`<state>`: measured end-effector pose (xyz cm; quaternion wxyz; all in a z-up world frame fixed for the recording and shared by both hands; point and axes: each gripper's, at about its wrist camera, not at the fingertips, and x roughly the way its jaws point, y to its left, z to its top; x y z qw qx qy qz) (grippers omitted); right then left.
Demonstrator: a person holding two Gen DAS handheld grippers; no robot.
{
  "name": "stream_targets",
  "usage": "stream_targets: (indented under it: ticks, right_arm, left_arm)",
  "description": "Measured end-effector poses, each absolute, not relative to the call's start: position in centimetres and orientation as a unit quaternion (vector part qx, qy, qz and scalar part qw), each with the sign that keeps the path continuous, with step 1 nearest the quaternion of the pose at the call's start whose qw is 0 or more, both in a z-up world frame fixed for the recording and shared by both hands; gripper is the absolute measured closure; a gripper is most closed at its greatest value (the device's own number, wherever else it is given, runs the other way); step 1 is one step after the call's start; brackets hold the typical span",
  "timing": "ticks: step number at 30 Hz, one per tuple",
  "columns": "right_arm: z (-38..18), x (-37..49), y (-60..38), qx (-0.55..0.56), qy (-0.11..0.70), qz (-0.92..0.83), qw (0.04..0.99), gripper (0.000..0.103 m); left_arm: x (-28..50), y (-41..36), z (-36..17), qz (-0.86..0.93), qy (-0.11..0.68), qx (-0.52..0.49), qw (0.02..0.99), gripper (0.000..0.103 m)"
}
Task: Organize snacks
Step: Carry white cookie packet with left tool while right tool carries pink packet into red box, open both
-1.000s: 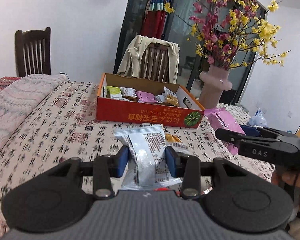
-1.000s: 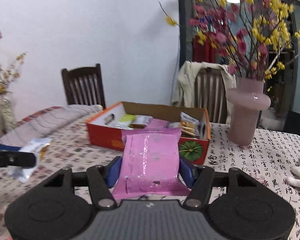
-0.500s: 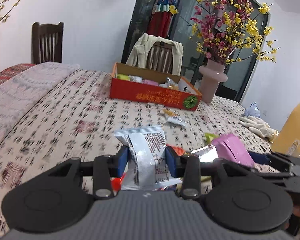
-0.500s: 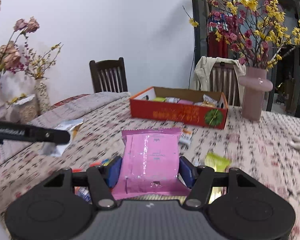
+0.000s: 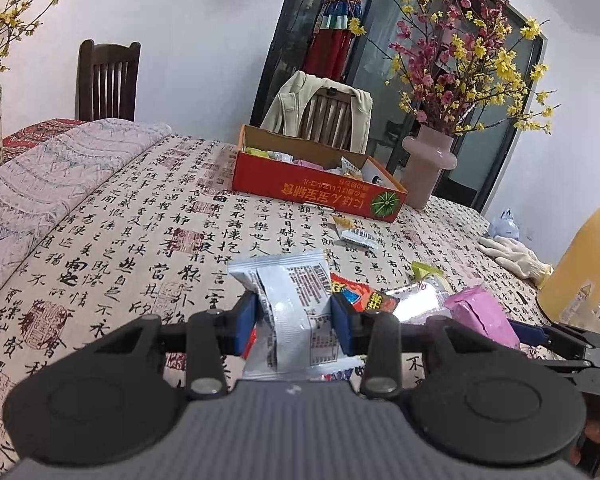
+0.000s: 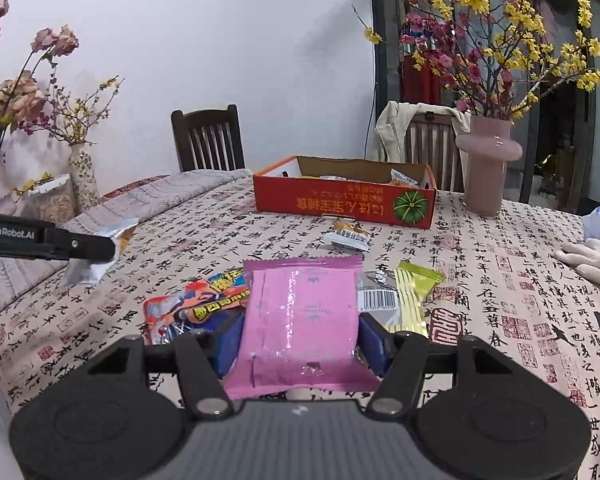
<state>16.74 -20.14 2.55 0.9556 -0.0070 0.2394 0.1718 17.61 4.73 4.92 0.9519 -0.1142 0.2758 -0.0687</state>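
Snacks sit pinched in both our grippers above the calligraphy-print tablecloth [image 6: 180, 248]. Our left gripper [image 5: 295, 322] clamps a silver packet [image 5: 296, 312] between its blue pads, the packet standing upright with its printed back toward the camera. Our right gripper [image 6: 300, 340] squeezes a pink packet [image 6: 302, 316] the same way, its crimped top edge pointing away from us. In the left wrist view that pink packet [image 5: 486, 316] shows at the right, near our silver one.

On the cloth just beyond the pink packet lie a red-and-blue snack bag [image 6: 196, 304] on the left and a yellow-green packet [image 6: 414, 292] beside a barcode wrapper [image 6: 378, 294] on the right. Farther out, a small orange-and-white packet [image 6: 348, 234] rests just in front of the red cardboard box [image 6: 344, 204], which already holds several snacks. A pink vase [image 6: 486, 164] of flowering branches stands right of the box, and white gloves [image 6: 592, 258] lie at the far right edge
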Motion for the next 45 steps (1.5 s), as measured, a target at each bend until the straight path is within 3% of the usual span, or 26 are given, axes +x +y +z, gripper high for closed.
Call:
stream_targets:
  ticks: [20, 45]
  right_arm:
    - [4.6, 27.4, -20.7, -0.021, 0.23, 0.174, 0.957, 0.042]
    - [11.9, 45.1, -20.4, -0.076, 0.127, 0.188, 0.971, 0.042]
  left_arm:
    - [30.5, 5.1, 6.0, -0.078, 0.291, -0.119, 0.946, 0.062]
    - [48.4, 2.8, 12.9, -0.099, 0.205, -0.083, 0.97, 0.062]
